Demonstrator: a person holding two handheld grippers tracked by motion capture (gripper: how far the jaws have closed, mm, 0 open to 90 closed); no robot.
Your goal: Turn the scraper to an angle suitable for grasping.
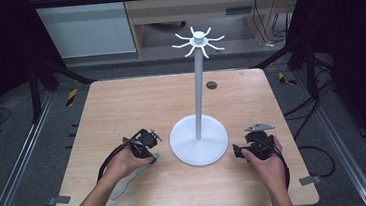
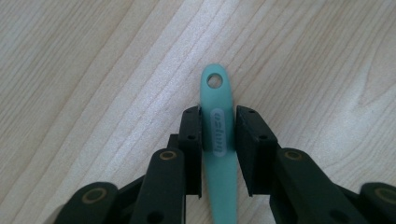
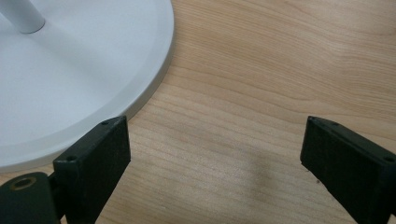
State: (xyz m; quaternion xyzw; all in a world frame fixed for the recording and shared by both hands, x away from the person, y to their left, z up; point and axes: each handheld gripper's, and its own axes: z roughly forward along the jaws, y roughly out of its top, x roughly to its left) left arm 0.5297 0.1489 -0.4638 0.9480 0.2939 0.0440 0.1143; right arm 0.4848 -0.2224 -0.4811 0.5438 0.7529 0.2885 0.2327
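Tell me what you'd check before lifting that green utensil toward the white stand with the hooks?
1. Grip on the green utensil: the left gripper has both jaws pressed on the handle just below the hanging hole. Ok.
2. Hanging hole free of the jaws: ok.
3. Utensil lies flat on the table, its wider end toward the person: ok.
4. Right gripper open, holding nothing, beside the stand base: ok.
5. Hooks at the top of the stand bare: ok.
6. Whether the hole fits over a hook: cannot tell.
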